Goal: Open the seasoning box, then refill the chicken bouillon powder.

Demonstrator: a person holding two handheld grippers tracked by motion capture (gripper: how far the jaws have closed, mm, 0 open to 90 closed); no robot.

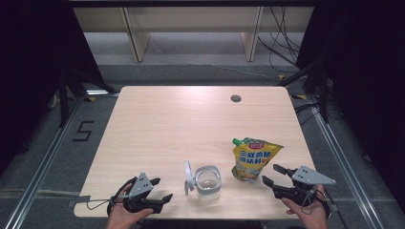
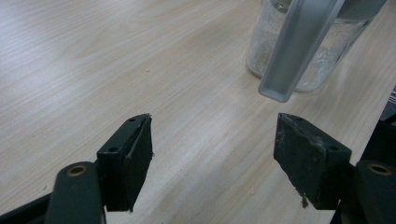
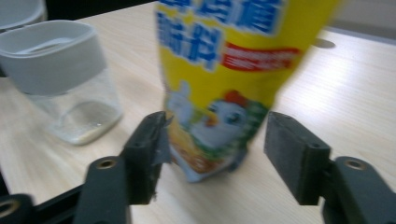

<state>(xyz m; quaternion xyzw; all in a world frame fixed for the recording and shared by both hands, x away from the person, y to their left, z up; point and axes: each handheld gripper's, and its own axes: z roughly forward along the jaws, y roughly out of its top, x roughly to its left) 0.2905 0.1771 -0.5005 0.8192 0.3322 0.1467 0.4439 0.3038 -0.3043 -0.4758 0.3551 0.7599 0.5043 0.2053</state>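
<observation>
So the biggest thing here is the light wooden table (image 1: 157,124), with a small round cable hole (image 1: 235,98) near its far edge. On the near right part of it stands a yellow seasoning pouch (image 1: 253,160) with blue lettering and a green cap at the top corner, upright but leaning a bit; in the right gripper view its cartoon chicken print is kinda blurry, so I can't read the label properly. Just left of the pouch sits a clear glass jar (image 1: 208,182) with a grey rim, its grey lid (image 1: 189,177) flipped open and standing up on the jar's left side. There looks to be a thin layer of something whitish at the bottom, hard to say what. The right gripper (image 1: 276,174) is at the near right edge, jaws spread apart with nothing clamped, the pouch's bottom just ahead of them and between the tips in its own view, not touching as far as I can tell. The left gripper (image 1: 160,187) is at the near left edge, jaws wide apart over bare wood, the jar a little way ahead.
</observation>
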